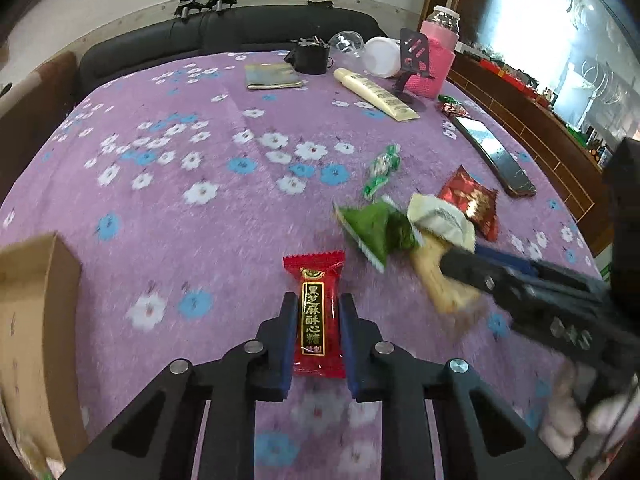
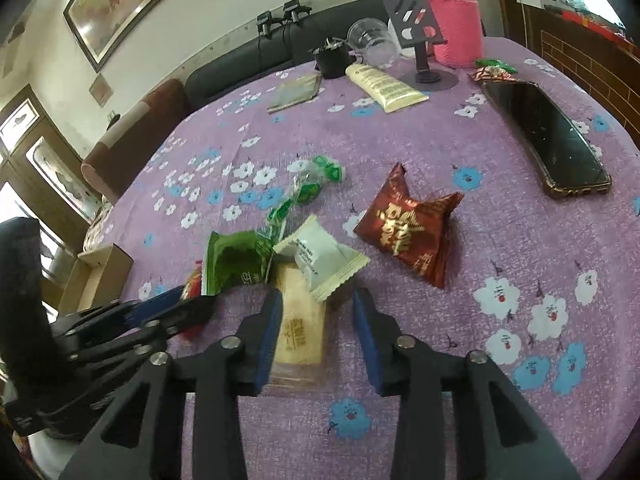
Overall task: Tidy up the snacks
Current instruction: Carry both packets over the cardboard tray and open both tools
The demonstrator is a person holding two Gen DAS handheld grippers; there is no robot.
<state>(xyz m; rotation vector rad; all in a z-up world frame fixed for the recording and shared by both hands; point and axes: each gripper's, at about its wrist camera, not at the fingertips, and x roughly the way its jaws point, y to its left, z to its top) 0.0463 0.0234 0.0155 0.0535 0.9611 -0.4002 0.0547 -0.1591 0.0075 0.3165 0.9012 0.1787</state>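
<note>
My left gripper (image 1: 319,304) has its jaws closed against the sides of a red candy bar wrapper (image 1: 318,312) with gold characters, on the purple flowered tablecloth (image 1: 180,200). My right gripper (image 2: 316,300) is open around a beige cracker packet (image 2: 298,328); the left finger touches it, the right finger stands apart. A white packet (image 2: 322,256) lies on the beige packet's far end. A green packet (image 2: 236,260), a clear green-printed wrapper (image 2: 304,192) and a dark red packet (image 2: 408,228) lie just beyond. The right gripper also shows in the left wrist view (image 1: 452,260).
A cardboard box (image 1: 36,320) stands at the left edge. A phone (image 2: 548,136), a cream tube (image 2: 384,86), a black phone stand (image 2: 424,56), a pink-sleeved jar (image 2: 456,28), a clear cup (image 2: 370,40) and more candies (image 2: 492,70) sit at the far side. A dark sofa lies behind the table.
</note>
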